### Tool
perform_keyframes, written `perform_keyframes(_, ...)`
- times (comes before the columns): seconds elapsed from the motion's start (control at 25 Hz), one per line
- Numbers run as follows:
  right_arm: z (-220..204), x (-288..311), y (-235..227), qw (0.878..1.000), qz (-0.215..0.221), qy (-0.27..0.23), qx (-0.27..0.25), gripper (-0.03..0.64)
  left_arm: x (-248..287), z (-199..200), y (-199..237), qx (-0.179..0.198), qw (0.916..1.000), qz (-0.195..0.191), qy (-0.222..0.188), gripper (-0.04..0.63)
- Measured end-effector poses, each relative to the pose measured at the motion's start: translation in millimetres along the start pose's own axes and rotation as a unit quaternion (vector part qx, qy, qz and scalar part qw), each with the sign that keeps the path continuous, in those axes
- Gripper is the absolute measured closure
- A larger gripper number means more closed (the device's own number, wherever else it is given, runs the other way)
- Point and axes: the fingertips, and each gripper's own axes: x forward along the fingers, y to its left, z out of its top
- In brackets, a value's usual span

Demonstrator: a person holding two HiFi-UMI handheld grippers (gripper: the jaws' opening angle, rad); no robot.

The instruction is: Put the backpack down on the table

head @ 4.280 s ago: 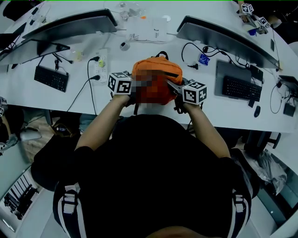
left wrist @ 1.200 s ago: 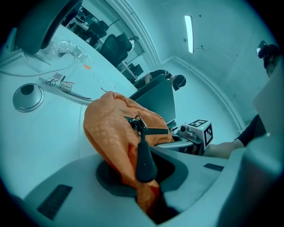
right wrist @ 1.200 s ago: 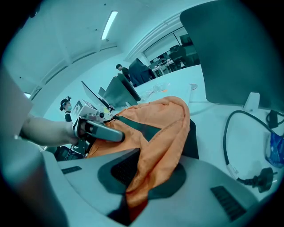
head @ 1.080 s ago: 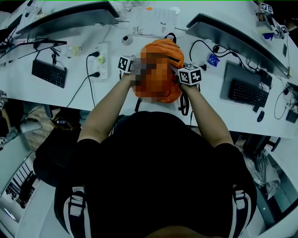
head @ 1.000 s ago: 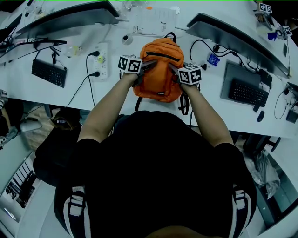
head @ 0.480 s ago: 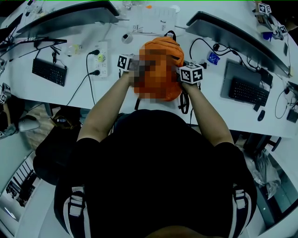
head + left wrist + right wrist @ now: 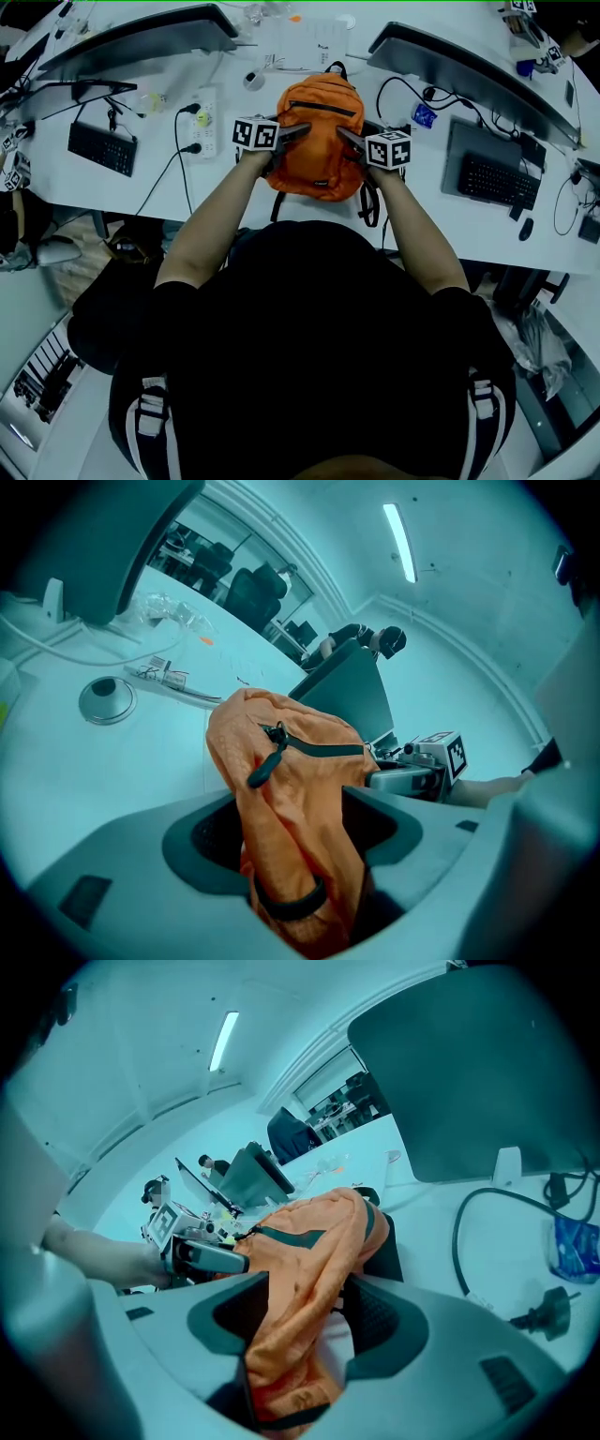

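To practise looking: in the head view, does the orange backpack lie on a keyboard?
No, the backpack sits on bare table between the left keyboard and the right keyboard.

One backpack [image 7: 321, 141]; two tools, left tool [image 7: 300, 130] and right tool [image 7: 344, 137], jaws opening round its fabric; two keyboards [image 7: 103, 148] [image 7: 494, 181]; one power strip [image 7: 202, 120].

Seen from above, we find a left monitor [image 7: 141, 39] and a right monitor [image 7: 459, 75] angled toward each other, each with a keyboard before it: the left keyboard [image 7: 103, 148] and the right keyboard [image 7: 494, 181]. Papers [image 7: 300, 45] lie between the screens, with a small round disc [image 7: 250, 81] just beside them. A white power strip [image 7: 202, 117] carries two black plugs [image 7: 195, 147]. A blue packet [image 7: 421, 115] sits near the right monitor, and a mouse [image 7: 525, 228] near the right keyboard.
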Motion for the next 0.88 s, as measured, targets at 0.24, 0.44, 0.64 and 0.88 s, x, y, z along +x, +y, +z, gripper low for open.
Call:
perform_keyframes(0.24, -0.1, -20.5, -0.8, 1.000, -0.010, -0.020, 0.005, 0.371, -18.0, -4.5, 7.5, 0.002, 0.9994, 0.033, -0.008, 0.291)
perform_keyframes(0.44, -0.5, -39.5, 1.8, 0.999, -0.019, -0.031, -0.012, 0.370, -37.4, -5.9, 10.7, 0.006, 0.9979, 0.059, -0.024, 0.285)
perform_keyframes(0.64, -4.0, -57.5, 8.6, 0.999, -0.025, -0.038, -0.027, 0.370, -62.3, 2.3, 6.0, 0.026, 0.9942, 0.089, -0.054, 0.284)
perform_keyframes(0.88, -4.2, -73.9, 20.0, 0.998, -0.028, -0.051, -0.038, 0.371, -86.9, 3.7, -6.1, 0.042, 0.9913, 0.098, -0.077, 0.284)
